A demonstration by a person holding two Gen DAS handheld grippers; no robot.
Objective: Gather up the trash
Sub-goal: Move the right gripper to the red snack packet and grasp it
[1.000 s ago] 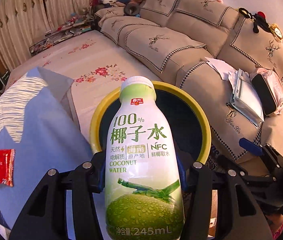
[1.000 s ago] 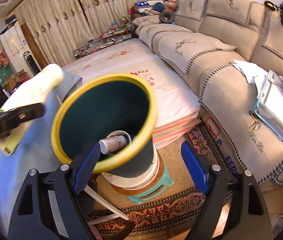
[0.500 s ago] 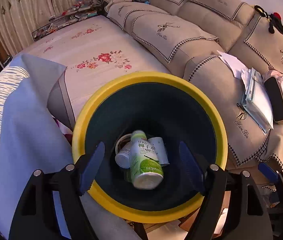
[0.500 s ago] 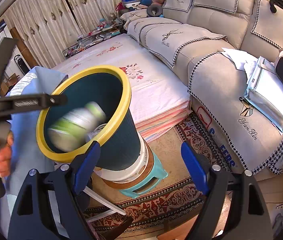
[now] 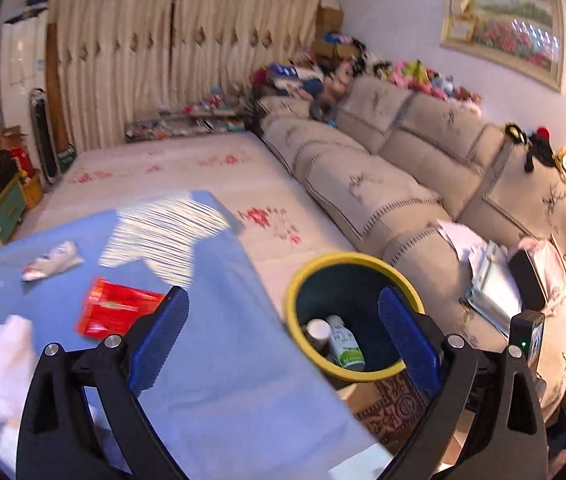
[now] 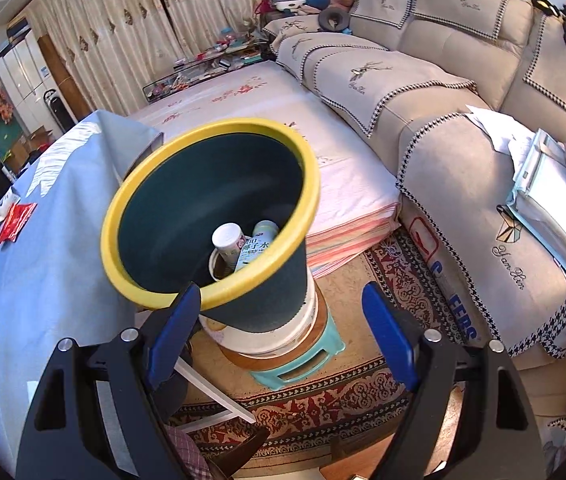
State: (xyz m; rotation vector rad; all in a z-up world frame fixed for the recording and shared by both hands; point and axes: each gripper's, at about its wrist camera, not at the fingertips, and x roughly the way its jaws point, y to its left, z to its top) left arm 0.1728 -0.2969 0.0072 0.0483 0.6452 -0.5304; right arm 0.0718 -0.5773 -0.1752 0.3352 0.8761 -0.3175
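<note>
Left wrist view, left to right: crumpled white tissue (image 5: 1, 368) at the near-left edge of the counter (image 5: 219, 376), which carries a blue cloth; a small crumpled wrapper (image 5: 52, 265) farther back; a red packet (image 5: 117, 311) lying flat, just behind the left finger tip. Left gripper (image 5: 281, 334) has its fingers spread wide and opening, nothing between the pads. Beyond the counter's right edge stands the trash bin (image 5: 353, 259), yellow rim, dark inside, open top. Inside it: a coconut water bottle (image 5: 345, 344) lying tilted with its base toward the camera, touching a white-capped container (image 5: 319, 331) on its left. Sofa (image 5: 403, 184) runs along the right, papers and a dark case on its near seat. Image is motion-blurred. Right wrist view, left to right: blue-clothed counter at left with the red packet (image 6: 15, 222) near its far edge; bin (image 6: 211, 296) just beside the counter, standing on a white bucket (image 6: 267, 340) that rests on a teal stool (image 6: 303, 364); bottle (image 6: 255, 248) and white-capped container (image 6: 229, 240) touching at the bin's bottom. Right gripper (image 6: 279, 336) has fingers spread, empty, hovering near the bin's lower wall; left finger overlaps the rim in view, contact cannot be told. Patterned rug (image 6: 323, 408) below; sofa (image 6: 463, 152) at right.
</note>
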